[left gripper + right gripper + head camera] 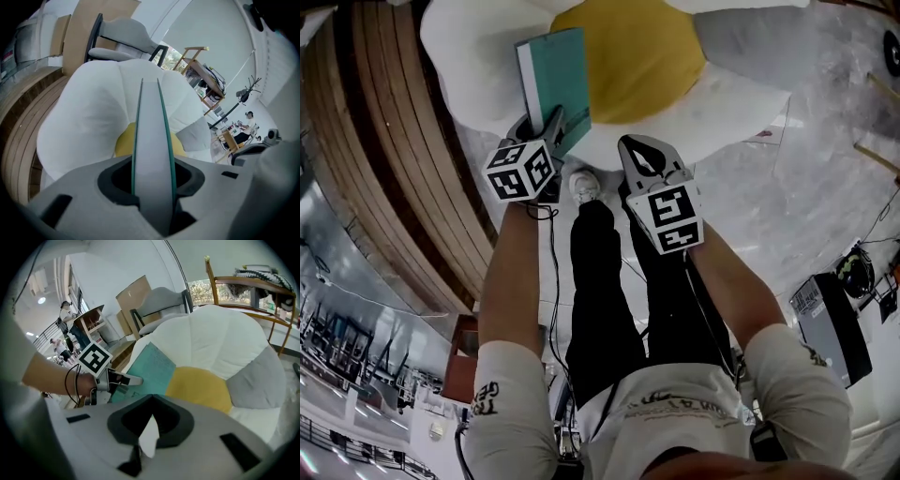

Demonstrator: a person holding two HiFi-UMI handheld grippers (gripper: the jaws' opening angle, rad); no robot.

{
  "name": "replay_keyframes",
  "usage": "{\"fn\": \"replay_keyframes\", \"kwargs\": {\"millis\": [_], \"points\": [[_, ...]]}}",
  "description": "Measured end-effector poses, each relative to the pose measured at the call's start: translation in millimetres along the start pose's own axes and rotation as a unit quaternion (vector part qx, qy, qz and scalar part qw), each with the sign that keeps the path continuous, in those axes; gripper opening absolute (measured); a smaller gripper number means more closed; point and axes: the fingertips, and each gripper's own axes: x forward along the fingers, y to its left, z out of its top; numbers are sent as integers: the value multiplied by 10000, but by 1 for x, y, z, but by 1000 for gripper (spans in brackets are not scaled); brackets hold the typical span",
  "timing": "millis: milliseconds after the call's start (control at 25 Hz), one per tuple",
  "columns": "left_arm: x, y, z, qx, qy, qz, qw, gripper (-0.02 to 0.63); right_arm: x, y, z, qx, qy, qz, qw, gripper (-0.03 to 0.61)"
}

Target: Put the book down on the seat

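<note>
Left gripper [541, 127] is clenched on the near edge of a thin teal-covered book with white pages [555, 80]. In the left gripper view the book stands edge-on between the two jaws, which press on its covers from either side. Behind the jaws sits this gripper's black-and-white marker cube [520, 171], and behind that the person's bare left forearm [511, 272].

The book reaches out over a flower-shaped cushioned seat. It lies across one of the seat's white petals [469, 56], just beside the round yellow centre [628, 56]. In the right gripper view its cover is tilted, but whether the far end touches the cushion cannot be told. A grey petal [741, 52] lies on the far side of the yellow centre.

Right gripper [633, 148] hangs near the front edge of the seat, apart from the book. Its jaws are drawn together at the tips and grasp nothing, with only a pale sliver showing between them.

Between the two grippers, lower in the head view, are the person's black trouser legs [600, 281] and a white shoe [584, 185] on a pale grey floor [825, 187]. Curved wooden steps [384, 141] run along the left, and a dark box [830, 328] stands at the right.
</note>
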Motion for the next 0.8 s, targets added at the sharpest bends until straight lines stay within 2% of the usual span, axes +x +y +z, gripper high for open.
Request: {"fn": "replay_keyframes", "kwargs": {"millis": [80, 160, 320, 400, 560, 640, 800], "points": [[7, -2, 3, 189, -92, -110, 9997, 169, -1, -4, -2, -35, 22, -43, 10000, 26], [14, 2, 5, 325, -97, -55, 9994, 169, 0, -7, -1, -9, 17, -67, 10000, 26], [27, 20, -2, 449, 193, 143, 9987, 169, 7, -10, 1, 119, 3, -115, 9999, 26], [31, 28, -8, 385, 322, 229, 9985, 170, 11, -10, 0, 162, 29, -127, 9998, 26], [31, 36, -13, 195, 322, 173, 9991, 182, 16, -3, -1, 189, 81, -91, 9997, 26], [31, 42, -13, 63, 331, 194, 9992, 271, 18, 0, 1, 169, 96, -63, 9998, 26], [25, 64, -12, -318, 200, 350, 9987, 305, 25, 8, 4, 172, 119, -14, 9998, 26]]}}
